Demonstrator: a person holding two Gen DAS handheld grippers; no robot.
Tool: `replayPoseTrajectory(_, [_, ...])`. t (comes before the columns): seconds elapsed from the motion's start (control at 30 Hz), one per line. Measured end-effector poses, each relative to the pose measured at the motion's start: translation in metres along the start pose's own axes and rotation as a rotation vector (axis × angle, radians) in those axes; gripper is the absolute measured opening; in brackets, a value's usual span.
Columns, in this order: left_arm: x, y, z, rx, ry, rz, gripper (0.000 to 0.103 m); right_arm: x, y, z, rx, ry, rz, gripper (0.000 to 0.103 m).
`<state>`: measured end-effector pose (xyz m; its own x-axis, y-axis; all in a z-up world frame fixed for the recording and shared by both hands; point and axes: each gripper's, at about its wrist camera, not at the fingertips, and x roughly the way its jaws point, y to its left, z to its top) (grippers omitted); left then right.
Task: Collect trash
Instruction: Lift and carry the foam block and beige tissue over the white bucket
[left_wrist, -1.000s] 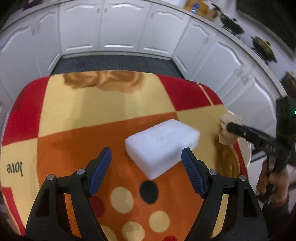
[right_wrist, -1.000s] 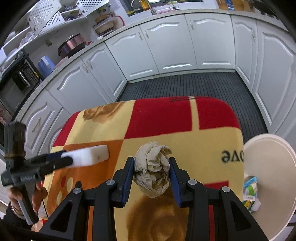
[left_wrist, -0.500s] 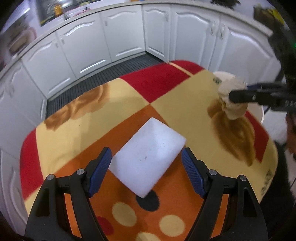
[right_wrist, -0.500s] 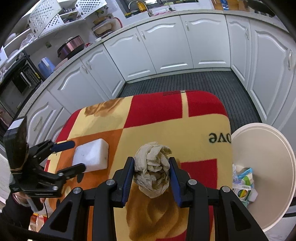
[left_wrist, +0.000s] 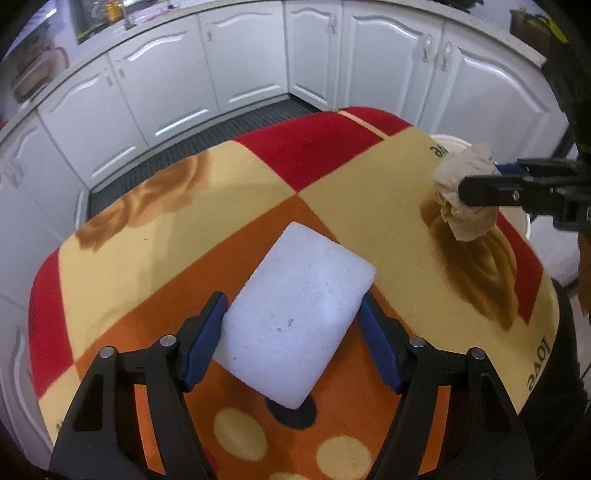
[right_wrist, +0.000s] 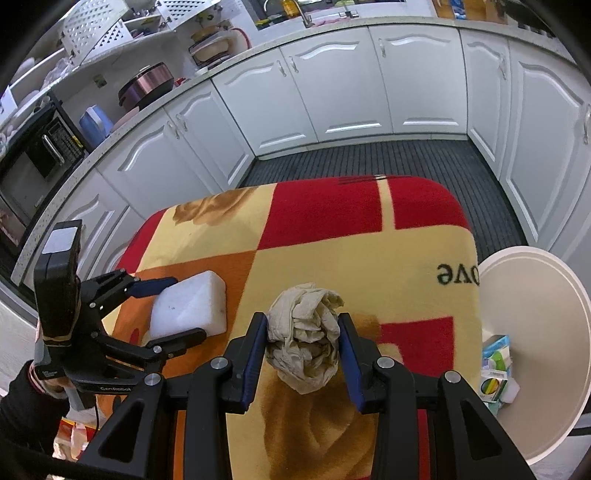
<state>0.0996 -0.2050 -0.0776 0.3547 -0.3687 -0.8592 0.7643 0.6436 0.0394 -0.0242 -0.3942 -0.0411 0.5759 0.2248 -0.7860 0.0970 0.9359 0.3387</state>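
A white foam block (left_wrist: 295, 314) lies on the red, yellow and orange blanket (left_wrist: 229, 192). My left gripper (left_wrist: 291, 325) has its blue pads against both sides of the block, shut on it; it also shows in the right wrist view (right_wrist: 166, 306) around the block (right_wrist: 192, 306). My right gripper (right_wrist: 302, 343) is shut on a crumpled beige paper wad (right_wrist: 304, 343) and holds it above the blanket near the right edge. The wad also shows in the left wrist view (left_wrist: 461, 199).
A round white bin (right_wrist: 535, 295) stands beside the table's right edge, with cartons (right_wrist: 496, 365) inside. White kitchen cabinets (right_wrist: 351, 96) ring the table. A dark ribbed floor mat (right_wrist: 369, 158) lies beyond the far edge.
My left gripper moved forward over the foam block and closed onto its sides. My right gripper kept its hold on the paper wad and shifted a little toward the bin.
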Motion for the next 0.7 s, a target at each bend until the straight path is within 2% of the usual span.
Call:
replayPoseTrajectory(0.1, [-0.013, 0.001, 0.0, -0.075, -0.024, -0.02, 0.068, -0.005, 0.001, -0.003, -0.009, -0.008, -0.002, 0.036])
replayPoseTrajectory(0.17, [-0.02, -0.001, 0.0, -0.106, -0.039, 0.01, 0.068, -0.008, 0.003, -0.005, -0.01, -0.014, 0.0, 0.036])
replayPoseTrajectory(0.33, [-0.037, -0.017, -0.001, -0.136, -0.078, 0.063, 0.068, -0.015, 0.006, -0.009, -0.009, -0.024, -0.004, 0.036])
replayPoseTrajectory(0.57, [-0.043, -0.03, 0.0, -0.213, -0.074, 0.049, 0.068, -0.028, 0.007, -0.021, -0.014, -0.039, -0.029, 0.036])
replayPoseTrajectory(0.7, [-0.045, -0.043, 0.001, -0.215, -0.079, 0.051, 0.068, -0.037, 0.004, -0.028, -0.011, -0.051, -0.044, 0.036])
